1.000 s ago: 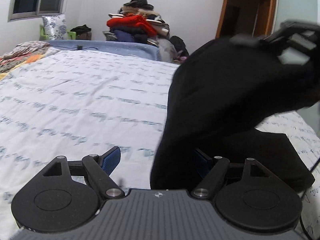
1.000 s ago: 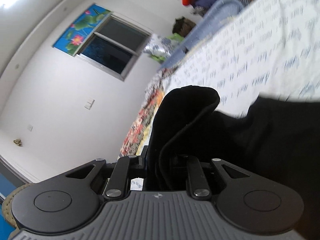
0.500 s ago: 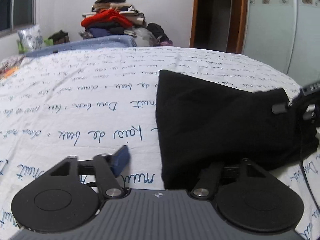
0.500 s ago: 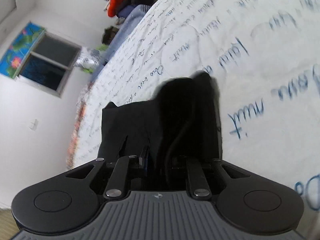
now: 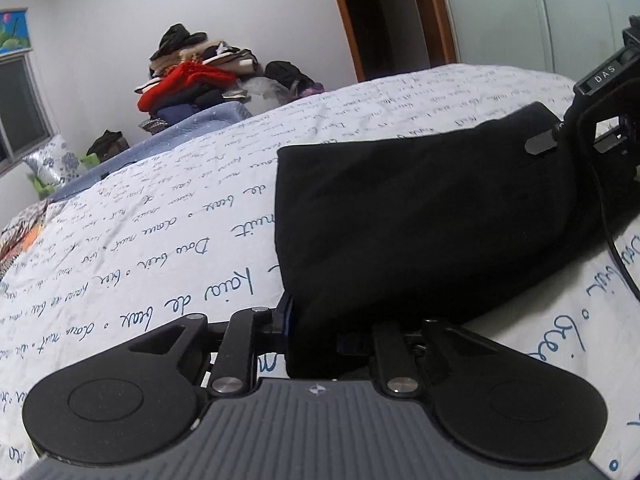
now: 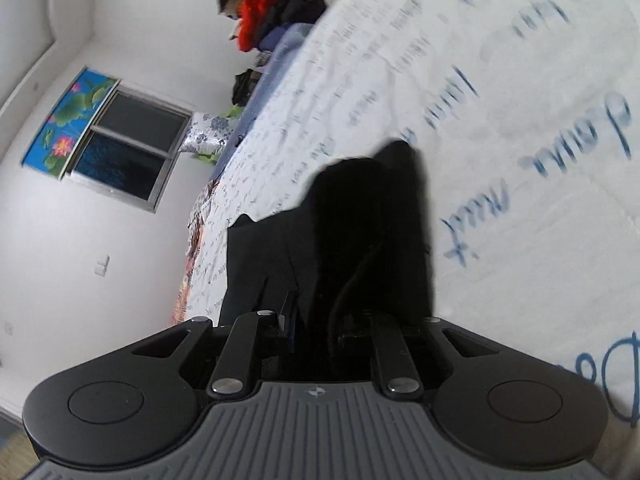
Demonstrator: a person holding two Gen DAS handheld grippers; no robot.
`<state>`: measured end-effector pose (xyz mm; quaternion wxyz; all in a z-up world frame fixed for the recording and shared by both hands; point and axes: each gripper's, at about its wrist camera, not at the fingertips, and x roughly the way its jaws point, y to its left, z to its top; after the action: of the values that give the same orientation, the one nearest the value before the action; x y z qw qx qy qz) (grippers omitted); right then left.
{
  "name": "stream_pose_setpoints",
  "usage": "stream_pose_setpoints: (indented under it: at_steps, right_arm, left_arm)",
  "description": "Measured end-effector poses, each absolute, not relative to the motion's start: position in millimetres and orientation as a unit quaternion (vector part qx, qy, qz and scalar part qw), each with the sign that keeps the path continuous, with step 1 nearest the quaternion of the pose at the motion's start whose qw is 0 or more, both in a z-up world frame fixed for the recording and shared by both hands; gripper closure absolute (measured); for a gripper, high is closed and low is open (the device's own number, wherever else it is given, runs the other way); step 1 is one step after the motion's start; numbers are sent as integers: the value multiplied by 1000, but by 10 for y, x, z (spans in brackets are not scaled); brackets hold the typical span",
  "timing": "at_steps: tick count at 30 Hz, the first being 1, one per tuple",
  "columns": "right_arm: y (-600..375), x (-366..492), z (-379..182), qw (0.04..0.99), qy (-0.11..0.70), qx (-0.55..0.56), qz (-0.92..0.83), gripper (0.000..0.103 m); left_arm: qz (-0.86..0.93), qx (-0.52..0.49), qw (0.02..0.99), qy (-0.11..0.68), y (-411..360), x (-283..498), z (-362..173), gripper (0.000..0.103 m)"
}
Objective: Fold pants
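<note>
The black pants (image 5: 420,220) lie folded on the white bedsheet (image 5: 160,240) printed with blue handwriting. My left gripper (image 5: 316,328) sits low at the fold's near corner, its jaws closing with the cloth pinched between them. My right gripper (image 5: 600,120) holds the far right end of the fold in the left wrist view. In the right wrist view, that gripper (image 6: 320,320) is shut on a bunched edge of the pants (image 6: 352,232), and the sheet (image 6: 520,120) lies just beyond. The cloth hides the fingertips of both grippers.
A pile of clothes (image 5: 192,80) with a red garment on it stands at the far end of the bed. Beside it are a patterned pillow (image 5: 56,160) and a window (image 6: 124,152). A dark doorway (image 5: 384,12) and a pale wardrobe (image 5: 540,12) stand behind the bed.
The right gripper brought the lifted pants down onto the bed, where they now lie flat. The left gripper sank toward the near corner, rolled, and its jaws closed from wide onto the cloth.
</note>
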<state>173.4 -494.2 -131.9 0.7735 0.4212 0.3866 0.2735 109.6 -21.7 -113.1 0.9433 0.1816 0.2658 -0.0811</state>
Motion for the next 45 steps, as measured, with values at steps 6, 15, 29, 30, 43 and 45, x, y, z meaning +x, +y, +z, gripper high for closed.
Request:
stream_pose_setpoints:
  at_steps: [6,15,29,30,43,45]
  right_arm:
    - [-5205,1577,-1341,726,385,497,278,74]
    - [-5118,1223,-1130,736,377,476,299,24]
    - [-5058,1258,-963,800,390,362,278,92]
    - [-5023,1287,-1085,798,410,353,268,92]
    - [-5494,1072,-853,810,309,446,221,84]
    - [-5466,1099,-687,821,285,439,226,84]
  left_arm:
    - [-86,171,944,268,-186,1094,-1138,79]
    - [-85,172,944,267,-194,1096,-1143,78]
    - [-81,189,943,261,-251,1065,-1152,77]
    - [-86,191,942,263,-259,1071,-1155,79]
    - [-139,157,928,307,5,930,-801,61]
    - [-192,140,909,343,62,960,-653,56]
